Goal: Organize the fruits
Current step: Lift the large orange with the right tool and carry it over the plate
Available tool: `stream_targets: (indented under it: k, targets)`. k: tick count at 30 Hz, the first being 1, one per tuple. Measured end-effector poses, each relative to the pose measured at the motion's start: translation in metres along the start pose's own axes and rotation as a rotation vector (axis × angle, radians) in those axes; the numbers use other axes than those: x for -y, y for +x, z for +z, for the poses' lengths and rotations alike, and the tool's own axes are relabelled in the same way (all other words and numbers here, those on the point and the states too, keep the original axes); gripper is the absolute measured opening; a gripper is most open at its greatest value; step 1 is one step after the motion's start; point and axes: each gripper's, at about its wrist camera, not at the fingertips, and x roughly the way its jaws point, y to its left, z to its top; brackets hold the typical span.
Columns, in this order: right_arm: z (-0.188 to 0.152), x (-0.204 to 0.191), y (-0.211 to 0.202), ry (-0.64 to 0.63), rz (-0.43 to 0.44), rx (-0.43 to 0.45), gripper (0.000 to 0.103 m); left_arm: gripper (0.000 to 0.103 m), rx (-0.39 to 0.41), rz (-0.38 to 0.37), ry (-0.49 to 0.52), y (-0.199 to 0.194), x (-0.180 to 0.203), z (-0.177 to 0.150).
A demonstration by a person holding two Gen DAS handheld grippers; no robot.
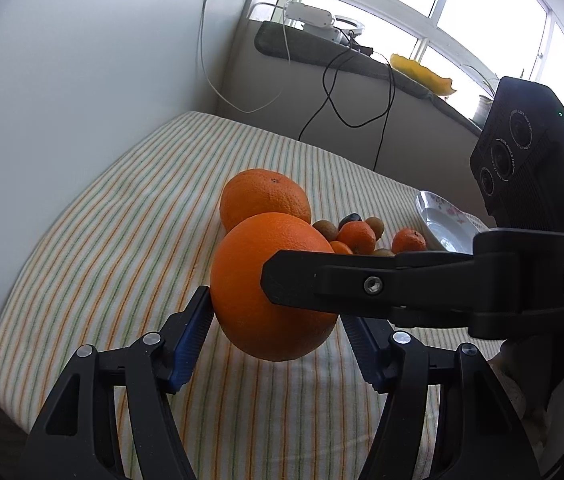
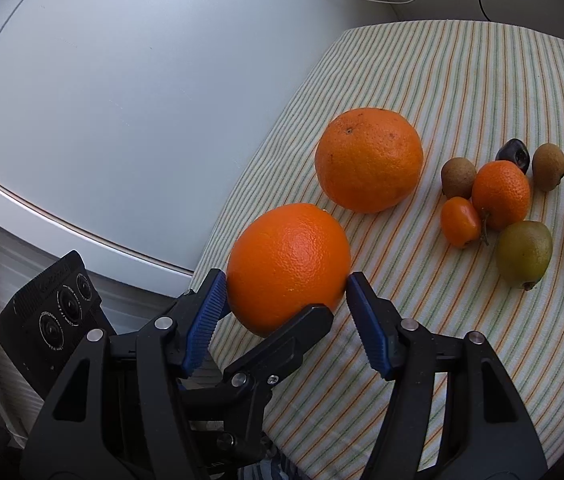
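Both your left hand-held gripper [image 1: 276, 304] and right hand-held gripper [image 2: 286, 304] clasp one orange [image 2: 287, 266] near the second orange [image 2: 369, 159]; next, release one and carry it.

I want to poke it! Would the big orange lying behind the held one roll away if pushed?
Probably. The big orange looks round and lies loose on the striped cloth, so a push would likely roll it. The soft cloth may slow it. It probably feels firm and heavy.

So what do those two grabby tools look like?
Both tools, the left tool and the right tool, are black plastic with silver round bolts. Their fingers carry ridged blue pads. White letters "DAS" mark the right one's side, and each has a black camera box with three round lenses.
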Motion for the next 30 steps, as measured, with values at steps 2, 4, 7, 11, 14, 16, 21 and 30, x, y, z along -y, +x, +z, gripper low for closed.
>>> stream_targets:
  k: [2, 4, 7, 11, 14, 16, 21, 30]
  targets:
    - [0.002, 0.002, -0.006, 0.0, 0.001, 0.011, 0.066, 0.064, 0.006, -0.003, 0.011, -0.001, 0.005, 0.002]
    - [0.002, 0.005, -0.014, 0.003, 0.001, 0.023, 0.066, 0.064, 0.011, -0.009, 0.022, -0.002, 0.009, 0.005]
    - [0.001, 0.009, -0.024, 0.005, -0.005, 0.044, 0.066, 0.064, 0.018, -0.02, 0.036, -0.001, 0.017, 0.01]
    - [0.0, 0.018, -0.042, 0.012, -0.014, 0.076, 0.066, 0.064, 0.025, -0.037, 0.055, 0.002, 0.032, 0.017]
    - [0.0, 0.027, -0.057, 0.021, -0.02, 0.099, 0.066, 0.064, 0.03, -0.049, 0.073, 0.006, 0.044, 0.021]
    - [0.001, 0.032, -0.067, 0.028, -0.025, 0.113, 0.066, 0.064, 0.032, -0.058, 0.086, 0.008, 0.051, 0.024]
    - [-0.002, 0.044, -0.09, 0.044, -0.036, 0.144, 0.066, 0.064, 0.038, -0.075, 0.109, 0.015, 0.071, 0.029]
    - [-0.006, 0.07, -0.13, 0.075, -0.059, 0.196, 0.066, 0.064, 0.033, -0.114, 0.163, 0.03, 0.112, 0.037]
